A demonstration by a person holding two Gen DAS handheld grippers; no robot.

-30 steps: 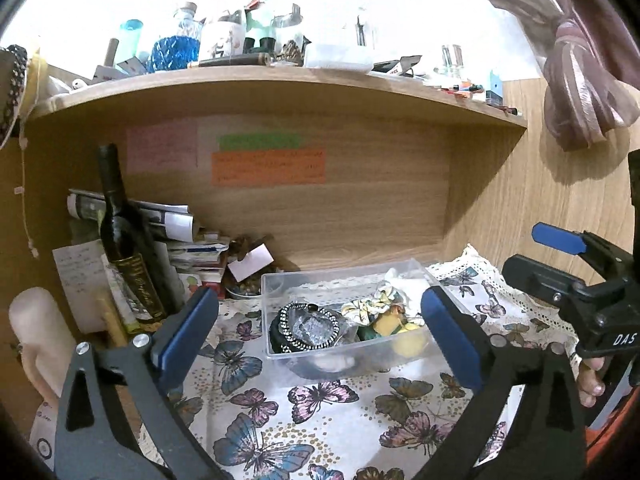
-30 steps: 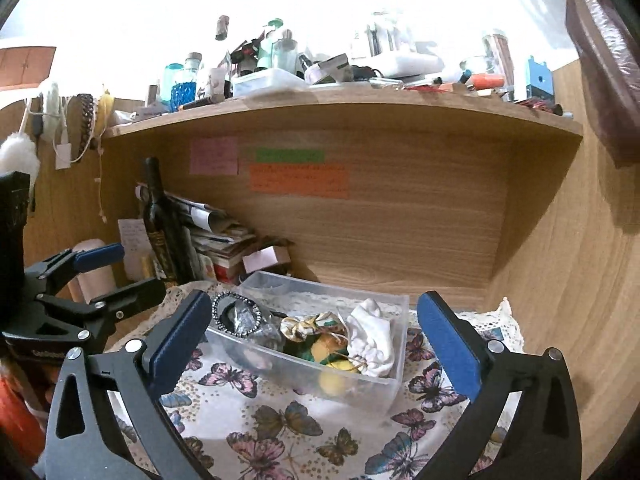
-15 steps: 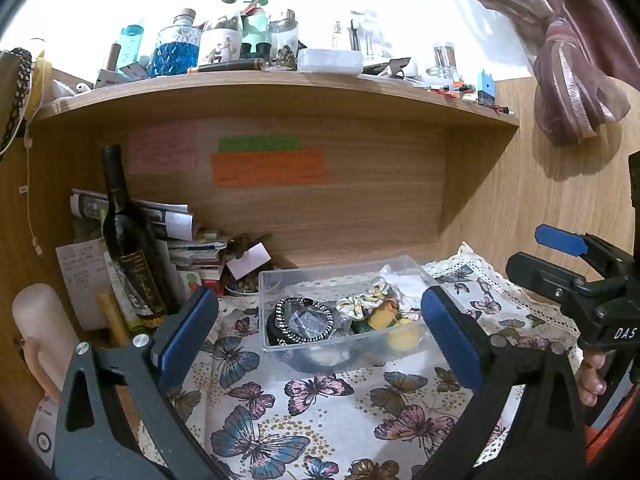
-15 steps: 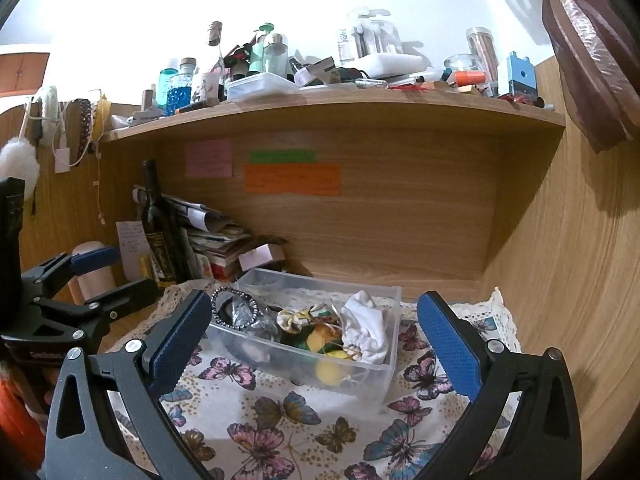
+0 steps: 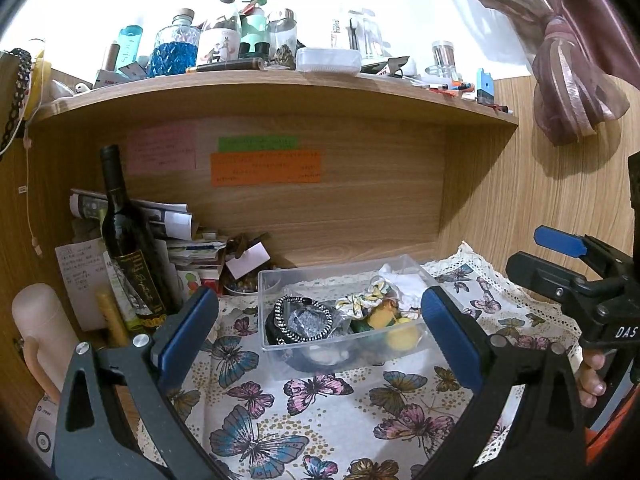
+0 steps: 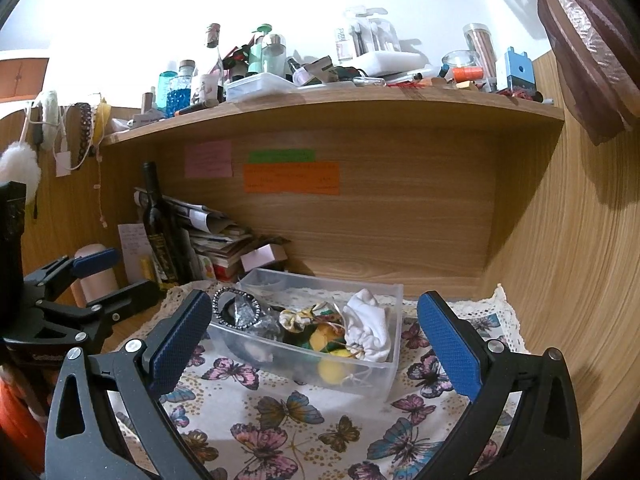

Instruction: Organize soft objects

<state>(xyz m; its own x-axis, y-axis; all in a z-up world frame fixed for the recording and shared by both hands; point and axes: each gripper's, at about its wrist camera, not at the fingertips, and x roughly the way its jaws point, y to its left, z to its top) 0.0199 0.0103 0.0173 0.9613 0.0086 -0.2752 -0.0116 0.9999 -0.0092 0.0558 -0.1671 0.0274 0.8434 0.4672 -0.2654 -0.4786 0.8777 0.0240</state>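
Note:
A clear plastic box (image 5: 280, 280) (image 6: 394, 368) stands on the butterfly cloth (image 5: 320, 412) (image 6: 280, 420) under the shelf. It holds a white sock (image 6: 368, 330), a patterned scrunchie (image 5: 356, 303) (image 6: 298, 316), a black studded band (image 5: 304, 322) (image 6: 234, 312) and yellow soft pieces (image 5: 402, 334) (image 6: 330, 370). My left gripper (image 5: 320, 340) is open and empty, in front of the box. My right gripper (image 6: 314, 344) is open and empty, in front of the box; it also shows at the right of the left wrist view (image 5: 560, 260).
A dark wine bottle (image 5: 128, 248) (image 6: 160, 232), stacked papers (image 5: 180, 232) and a pink cylinder (image 5: 40, 332) stand at the left. A crowded shelf (image 5: 280, 92) overhangs the nook. A wooden wall (image 6: 560, 280) closes the right side. A curtain (image 5: 572, 92) hangs at the upper right.
Both grippers have pulled back and risen a little from the box, so it looks smaller and farther. Both stay open and empty.

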